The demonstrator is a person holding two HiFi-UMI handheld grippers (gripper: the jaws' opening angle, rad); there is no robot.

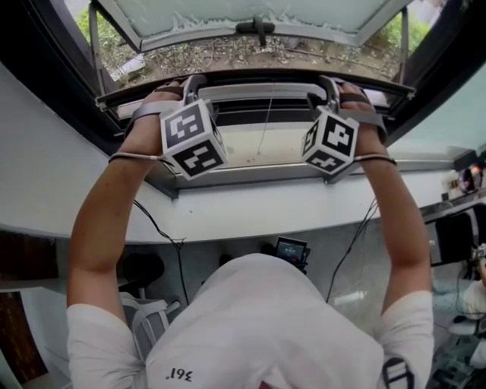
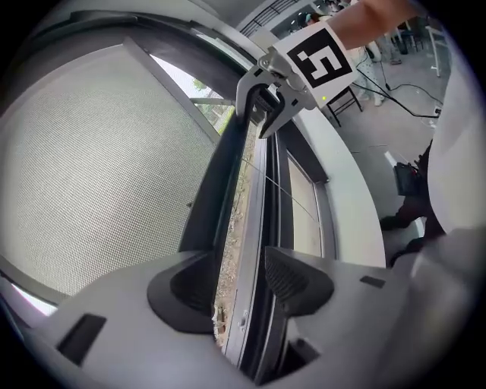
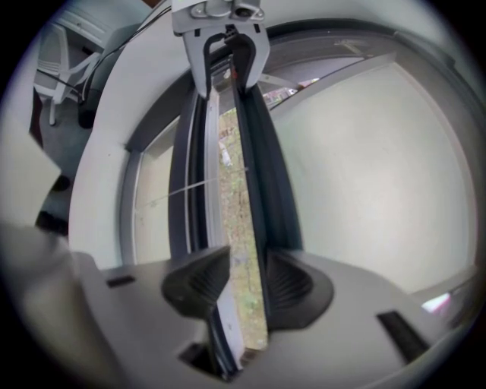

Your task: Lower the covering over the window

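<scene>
The covering is a fine mesh screen (image 2: 91,167), pale in the right gripper view (image 3: 364,175), ending in a long light-grey bar (image 1: 258,93). That bar lies low across the window opening, just above the sill (image 1: 250,173). My left gripper (image 1: 194,80) straddles the bar's left part; its jaws (image 2: 239,285) stand apart, with the bar and a strip of ground showing between the pads. My right gripper (image 1: 328,82) straddles the right part the same way, with a gap (image 3: 247,285) beside the bar. A thin cord (image 1: 266,125) hangs from the bar's middle.
Beyond the bar, the glass sash (image 1: 250,19) is swung outward over leaf-strewn ground. A white wall ledge (image 1: 250,216) runs under the sill. Below it are cables (image 1: 163,232), a white chair (image 1: 144,323) and a small screen device (image 1: 291,249).
</scene>
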